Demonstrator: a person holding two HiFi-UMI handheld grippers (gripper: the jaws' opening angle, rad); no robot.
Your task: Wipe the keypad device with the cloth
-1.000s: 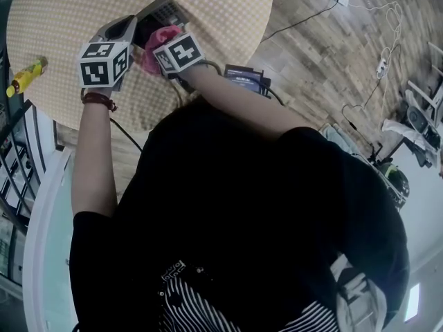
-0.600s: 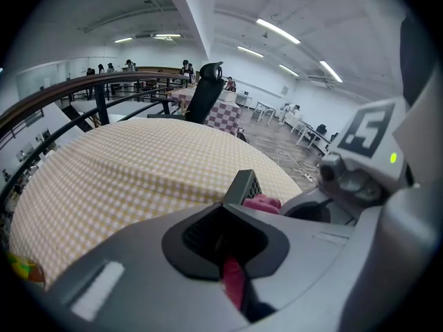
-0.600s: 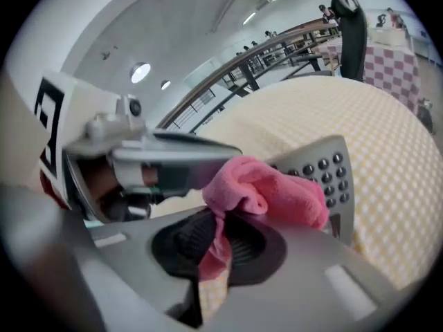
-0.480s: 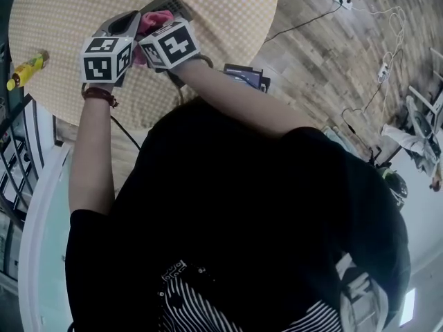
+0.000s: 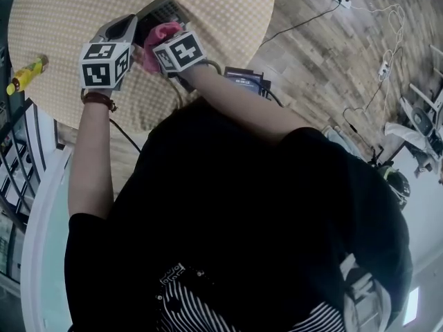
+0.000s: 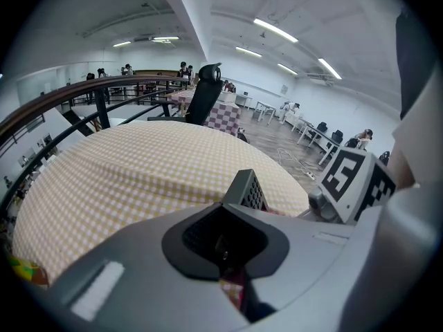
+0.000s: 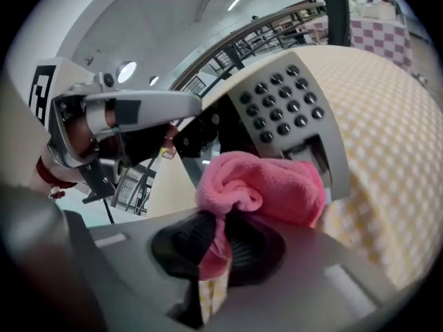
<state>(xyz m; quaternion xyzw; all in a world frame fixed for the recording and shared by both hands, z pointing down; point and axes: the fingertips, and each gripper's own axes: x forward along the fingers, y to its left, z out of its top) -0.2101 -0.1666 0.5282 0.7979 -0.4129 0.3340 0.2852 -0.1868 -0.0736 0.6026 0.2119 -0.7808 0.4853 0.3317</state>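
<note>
the round counter (image 5: 62,19), under its yellow checked cover, carries everything here. the keypad device (image 7: 287,113) is near the counter's edge on my side, tipped up so that its button face looks toward my right gripper. my left gripper (image 6: 228,241) is at the device's left edge, and as far as i can read it the jaws are clenched on that edge, propping the device at its tilt. my right gripper (image 7: 221,237) is just in front of the device's face, jaws clamped on a pinch of the pink cloth (image 7: 266,185). the rest of the cloth bunches out ahead of them in a soft wad. the wad looks pressed against the lower part of the device, below the rows of buttons and over the slot there. well off to the device's left, by the counter's rim, lies a small yellow bottle (image 5: 26,72).

i judge the wiping itself is the step in hand, with the cloth low on the face and the button rows above it uncovered. the next move calls for sliding the wad up across the buttons with light, even pressure. my left jaws must hold firm so the device does not twist or drop flat under the push.
</note>
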